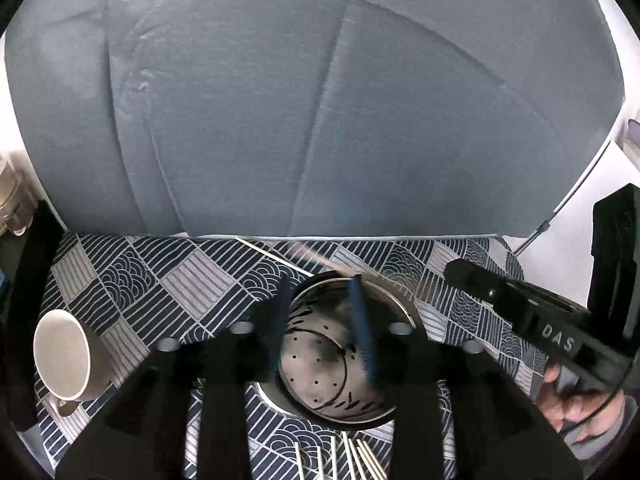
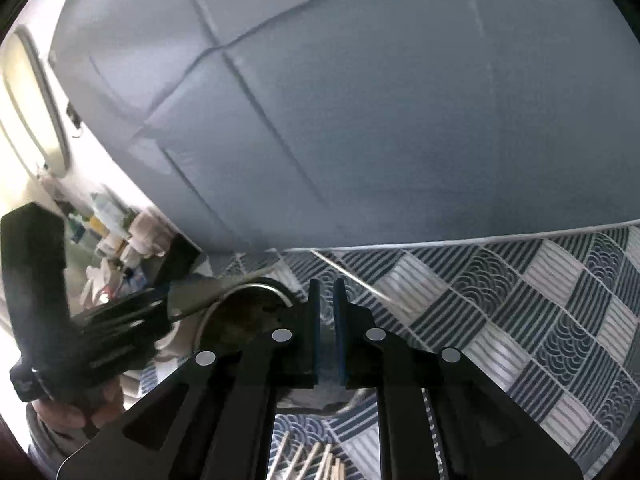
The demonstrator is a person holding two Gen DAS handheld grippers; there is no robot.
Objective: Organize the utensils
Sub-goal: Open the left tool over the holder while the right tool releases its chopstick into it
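While both wrist views looked down, the counter wore a patterned cloth [image 1: 192, 276] in navy and grey, waves and stripes, running back to a grey quilted cushion or mattress [image 1: 320, 100] that filled the far half of both views. White wall edges showed at the sides; a blurred cluttered shelf [image 2: 108, 232] sat far left in the right wrist view.

Nearest the cameras, a bunch of pale chopsticks [image 1: 344, 456] lay on the cloth under the gripper bodies. Just beyond them stood a steel perforated holder [image 1: 340, 360], round, with drain holes in its base.

Left gripper [image 1: 320, 312]: jaws partly open, blue pads apart, poised over the holder's mouth. Nothing clamped between the pads; contact with the rim could not be told.

Right gripper [image 2: 327, 320]: jaws almost closed, thin gap only, nothing visible in it. It sat just right of the holder's rim, over the cloth. A hand [image 1: 576, 404] gripped its handle, seen at the right edge of the left wrist view.

A white mug [image 1: 68, 356] lay tipped on its side on the cloth, left, well apart from the holder. One lone stick [image 1: 276, 256] lay on the cloth behind the holder, near the cushion edge.
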